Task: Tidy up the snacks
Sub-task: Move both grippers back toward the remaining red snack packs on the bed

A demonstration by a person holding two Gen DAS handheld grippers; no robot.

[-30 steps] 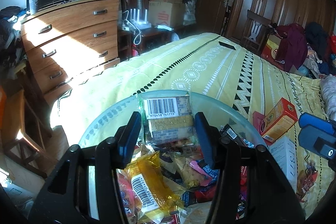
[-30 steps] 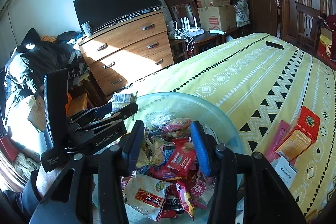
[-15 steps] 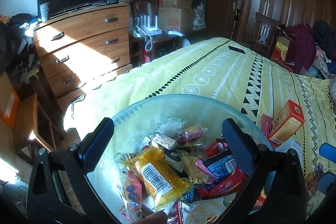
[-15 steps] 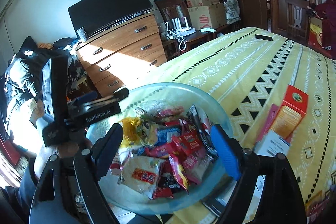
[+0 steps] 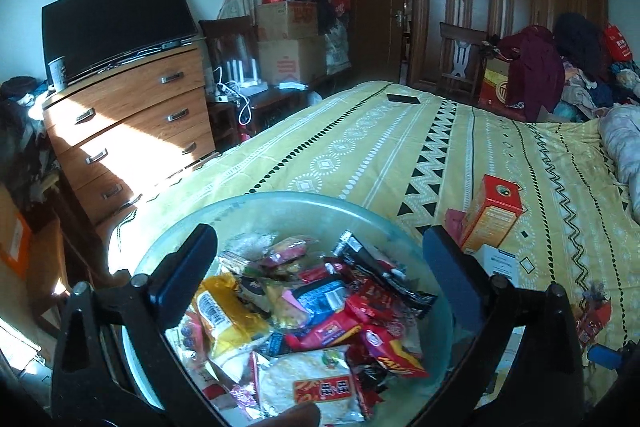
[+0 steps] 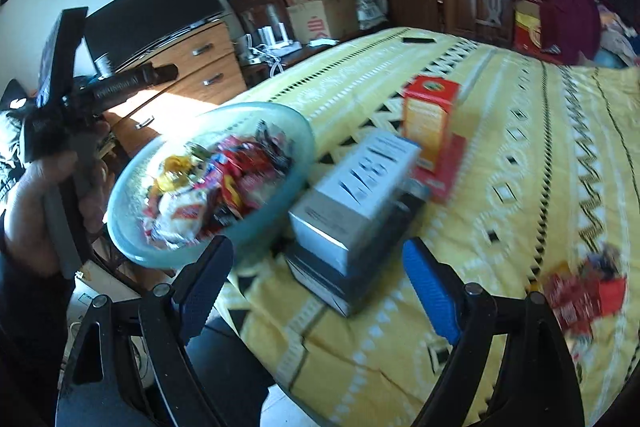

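On the bed, the glass bowl brims with snack packets; boxes at three o'clock remain; both grippers' fingers gape, empty.

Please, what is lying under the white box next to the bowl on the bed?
In the right wrist view, the white box rests on a darker, flatter box, beside the bowl. Only the dark box's front edge shows; blur hides its label, and anything beneath it is covered.
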